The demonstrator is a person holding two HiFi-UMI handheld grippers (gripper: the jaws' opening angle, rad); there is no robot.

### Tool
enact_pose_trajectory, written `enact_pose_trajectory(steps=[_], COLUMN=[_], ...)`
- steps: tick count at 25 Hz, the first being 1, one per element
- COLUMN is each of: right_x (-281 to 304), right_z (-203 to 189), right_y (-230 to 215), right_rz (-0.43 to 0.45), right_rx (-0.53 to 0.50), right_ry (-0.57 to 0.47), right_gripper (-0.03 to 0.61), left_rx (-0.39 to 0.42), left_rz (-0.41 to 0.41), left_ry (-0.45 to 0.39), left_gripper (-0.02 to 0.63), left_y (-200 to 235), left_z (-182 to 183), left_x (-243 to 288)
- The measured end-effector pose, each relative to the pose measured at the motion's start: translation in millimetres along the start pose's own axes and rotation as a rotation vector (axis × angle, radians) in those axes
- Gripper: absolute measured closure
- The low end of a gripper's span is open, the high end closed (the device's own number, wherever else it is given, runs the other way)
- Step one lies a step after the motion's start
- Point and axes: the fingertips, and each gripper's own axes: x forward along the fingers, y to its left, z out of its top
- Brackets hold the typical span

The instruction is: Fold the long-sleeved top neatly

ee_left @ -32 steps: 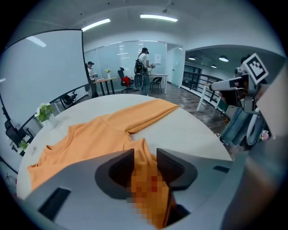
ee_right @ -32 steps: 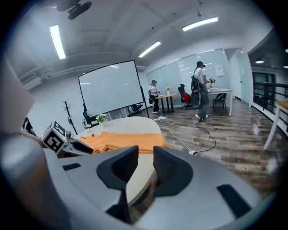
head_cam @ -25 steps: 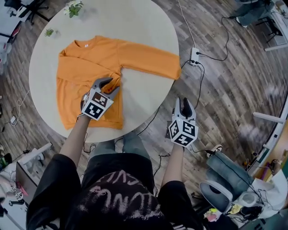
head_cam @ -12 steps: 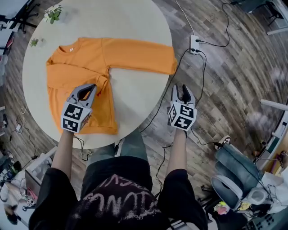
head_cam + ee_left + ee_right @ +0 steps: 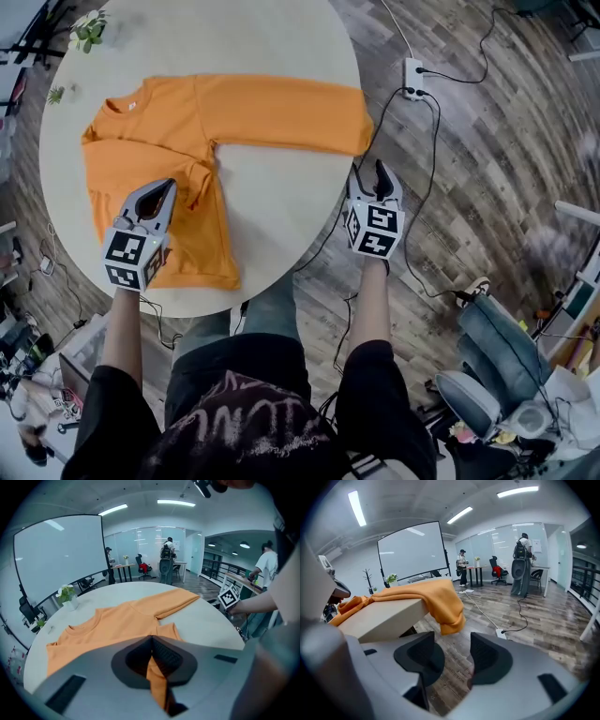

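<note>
An orange long-sleeved top (image 5: 150, 122) lies face up on the round pale table (image 5: 272, 216). One sleeve runs to the right, and its cuff (image 5: 361, 141) hangs over the rim. My left gripper (image 5: 165, 187) is over the body of the top near the armpit, shut on a raised fold of orange cloth (image 5: 157, 681). My right gripper (image 5: 371, 172) hangs beside the table, just below the drooping cuff (image 5: 445, 606). Its jaws have just been opening and stand wide, with nothing between them.
A power strip (image 5: 413, 73) with cables lies on the wood floor to the right of the table. A potted plant (image 5: 89, 26) stands at the table's far left edge. Bags and a chair crowd the floor at the lower right. People stand far off in the room.
My left gripper has shut on the cloth and drawn left, towards the near edge. My right gripper has moved closer to the hanging cuff, and its jaws have spread wider.
</note>
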Motion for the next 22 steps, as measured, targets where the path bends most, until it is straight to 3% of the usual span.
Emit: enact_pose_trajectory(steps=[7,17,22], right_x=[27.3,22.0,5.2], right_z=[5.9,21.6,37.2], right_y=[-1.7,-22.3,-34.9], right_rz=[0.011,-0.076,-0.118], right_rx=[-0.025,-0.03,-0.027], right_ry=[-0.012,-0.041,-0.063], right_gripper=[0.323,0.482,0.515], left_rx=[0.005,-0.018,-0.046], left_rz=[0.007,0.01,0.001], left_ry=[-0.001,-0.026,-0.043], left_gripper=[0.603,0.603,0.603], left_y=[1.6,2.0,-1.0], left_z=[2.8,6.0,6.5], left_x=[4.6,1.3,-3.9])
